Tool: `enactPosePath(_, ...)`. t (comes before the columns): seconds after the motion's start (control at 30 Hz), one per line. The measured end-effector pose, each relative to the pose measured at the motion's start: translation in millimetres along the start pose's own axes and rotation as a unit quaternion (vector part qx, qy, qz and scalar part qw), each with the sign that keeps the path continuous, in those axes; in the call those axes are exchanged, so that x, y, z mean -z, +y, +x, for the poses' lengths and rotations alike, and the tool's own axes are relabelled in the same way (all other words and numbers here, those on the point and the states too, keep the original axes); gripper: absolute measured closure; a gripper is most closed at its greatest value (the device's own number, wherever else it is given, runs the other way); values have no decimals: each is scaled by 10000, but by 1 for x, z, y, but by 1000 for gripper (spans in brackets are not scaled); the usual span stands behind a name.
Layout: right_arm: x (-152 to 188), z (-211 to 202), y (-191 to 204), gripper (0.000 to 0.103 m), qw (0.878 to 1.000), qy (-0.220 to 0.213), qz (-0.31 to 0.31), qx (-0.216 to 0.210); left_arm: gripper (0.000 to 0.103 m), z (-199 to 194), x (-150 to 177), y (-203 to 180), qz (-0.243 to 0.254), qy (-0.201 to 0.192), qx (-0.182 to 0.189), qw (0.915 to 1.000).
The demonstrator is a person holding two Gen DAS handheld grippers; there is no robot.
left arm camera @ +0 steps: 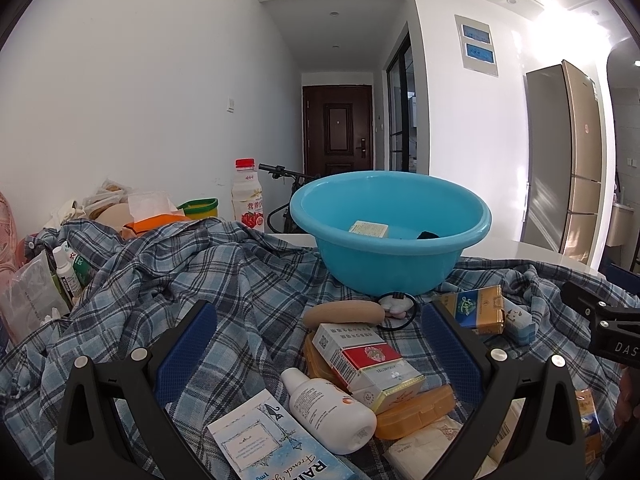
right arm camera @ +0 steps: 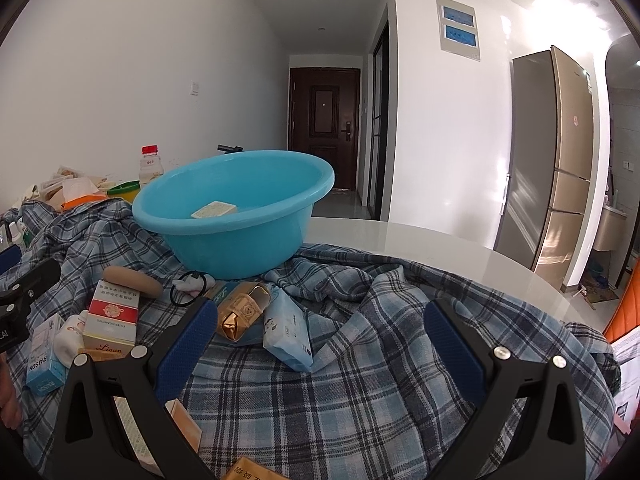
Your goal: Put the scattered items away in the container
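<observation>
- The left gripper (left arm camera: 318, 354) has its blue-padded fingers (left arm camera: 187, 354) spread as wide as they go, holding nothing.
- Between those fingers, on the plaid cloth (left arm camera: 224, 280) covering the surface, lies a heap: a pale blue carton (left arm camera: 276, 446) nearest the camera, a white bottle (left arm camera: 330, 414) lying on its side, a red-and-white cigarette pack (left arm camera: 366, 362) resting on an orange case (left arm camera: 416, 410), and a tan oblong piece (left arm camera: 342, 314) further ahead.
- Just outside the right-hand finger lie a gold-and-blue pack (left arm camera: 476, 310) and a black hair tie (left arm camera: 398, 312).
- Beyond the fingertips stands the blue basin (left arm camera: 390, 258); the left view shows a pale box (left arm camera: 369, 228) and a small dark item (left arm camera: 428, 235) inside it.
- The right gripper (right arm camera: 318, 338) also has its fingers (right arm camera: 454, 340) fully apart and empty; only plaid cloth lies between them.
- In the right view the basin (right arm camera: 236, 240) sits ahead and left of the fingers, with only the pale box visible inside.
- Just past the left finger there lie a gold foil pack (right arm camera: 242, 314) and a blue tissue packet (right arm camera: 288, 330).
- Only the right view shows the bare white surface (right arm camera: 420, 244) beyond the cloth.
</observation>
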State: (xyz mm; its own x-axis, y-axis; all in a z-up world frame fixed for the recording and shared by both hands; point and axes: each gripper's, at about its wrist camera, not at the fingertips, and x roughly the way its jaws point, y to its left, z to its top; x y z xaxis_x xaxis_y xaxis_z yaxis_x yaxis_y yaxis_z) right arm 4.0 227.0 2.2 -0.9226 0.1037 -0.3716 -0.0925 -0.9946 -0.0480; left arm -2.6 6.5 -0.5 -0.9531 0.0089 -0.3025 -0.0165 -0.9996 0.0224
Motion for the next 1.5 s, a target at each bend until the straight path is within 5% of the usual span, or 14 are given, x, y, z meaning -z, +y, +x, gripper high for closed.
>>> enactPosePath(0.13,-4,3,8,0,9995,223,-198,-47,0,8,-6,-12,349,329,-246,9985)
enactPosePath(0.57,-62,0,-5,0,9979,523,3,-385,0,15,-65,-11,203,805,144,9964)
enactPosePath(0.9,-127,-14,9,0,9984,106,-308,-456,0,12,-128,-14,348,603,19,9976)
enactPosePath(1.13,-153,-7,18,0,9957,395,-480,-684,0,12,-161,-20,701,582,-105,9958)
enactPosePath(1.5,-199,3,8,0,9964,453,-253,-668,0,33,-208,-13,510,973,-71,9939)
